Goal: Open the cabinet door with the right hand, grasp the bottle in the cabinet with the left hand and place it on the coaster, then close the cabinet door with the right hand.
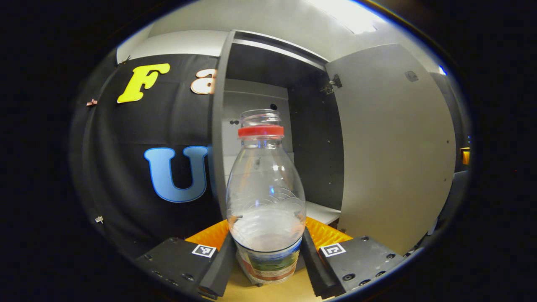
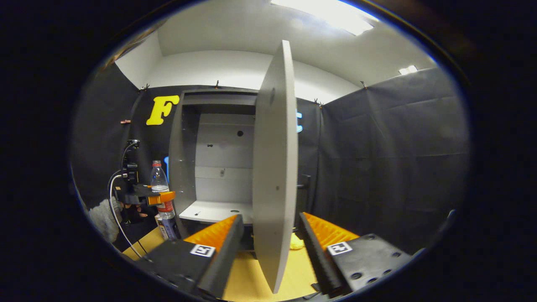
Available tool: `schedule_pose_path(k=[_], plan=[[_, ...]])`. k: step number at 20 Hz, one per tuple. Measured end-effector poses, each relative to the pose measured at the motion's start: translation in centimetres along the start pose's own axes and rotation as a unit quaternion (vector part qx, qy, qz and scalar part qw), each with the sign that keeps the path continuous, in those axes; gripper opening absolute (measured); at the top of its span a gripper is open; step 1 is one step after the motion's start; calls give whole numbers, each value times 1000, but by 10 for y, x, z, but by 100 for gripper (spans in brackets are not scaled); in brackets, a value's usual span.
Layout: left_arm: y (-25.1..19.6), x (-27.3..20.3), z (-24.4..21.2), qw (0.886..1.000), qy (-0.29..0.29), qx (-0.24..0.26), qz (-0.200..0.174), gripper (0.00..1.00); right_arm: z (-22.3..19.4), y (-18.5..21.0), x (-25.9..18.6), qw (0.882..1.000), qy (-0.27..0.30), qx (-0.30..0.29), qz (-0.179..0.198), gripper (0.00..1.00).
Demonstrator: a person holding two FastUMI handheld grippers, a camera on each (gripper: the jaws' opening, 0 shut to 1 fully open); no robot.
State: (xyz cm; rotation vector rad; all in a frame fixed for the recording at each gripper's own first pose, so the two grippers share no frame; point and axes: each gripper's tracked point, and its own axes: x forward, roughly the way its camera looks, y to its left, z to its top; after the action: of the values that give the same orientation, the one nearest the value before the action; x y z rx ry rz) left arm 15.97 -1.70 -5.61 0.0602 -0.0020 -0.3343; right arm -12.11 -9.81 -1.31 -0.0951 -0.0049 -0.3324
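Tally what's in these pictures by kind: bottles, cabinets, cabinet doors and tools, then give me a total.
Bottle: 1
Cabinet: 1
Cabinet door: 1
Tools: 2, left tool, right tool
Total: 5

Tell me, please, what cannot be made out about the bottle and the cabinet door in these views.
- Left gripper view: the left tool hides the base of the bottle, so what lies under it is unknown.
- Right gripper view: the cabinet door covers most of a yellow thing on the table; coaster or not, unclear.
- Right gripper view: whether the right tool presses the door cannot be told.
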Motion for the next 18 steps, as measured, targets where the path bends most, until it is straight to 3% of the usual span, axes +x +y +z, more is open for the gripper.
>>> schedule_pose_path(k=[2,3,7,11,15,18], plan=[[10,-20,-13,1000,-4,-2,7,76,-10,27,15,1000,5,-9,24,99],[12,-29,-22,1000,-4,-1,9,76,-16,38,18,999,8,-8,36,94],[15,-59,-63,1000,1,-8,10,76,-28,95,43,996,8,13,93,95],[8,-81,-123,999,29,-37,10,76,-42,137,76,992,2,26,125,96],[-16,-97,-175,999,30,0,-13,76,-67,152,103,991,13,56,122,96],[-41,-104,-218,999,41,-7,-35,76,-87,154,115,991,22,67,116,98]])
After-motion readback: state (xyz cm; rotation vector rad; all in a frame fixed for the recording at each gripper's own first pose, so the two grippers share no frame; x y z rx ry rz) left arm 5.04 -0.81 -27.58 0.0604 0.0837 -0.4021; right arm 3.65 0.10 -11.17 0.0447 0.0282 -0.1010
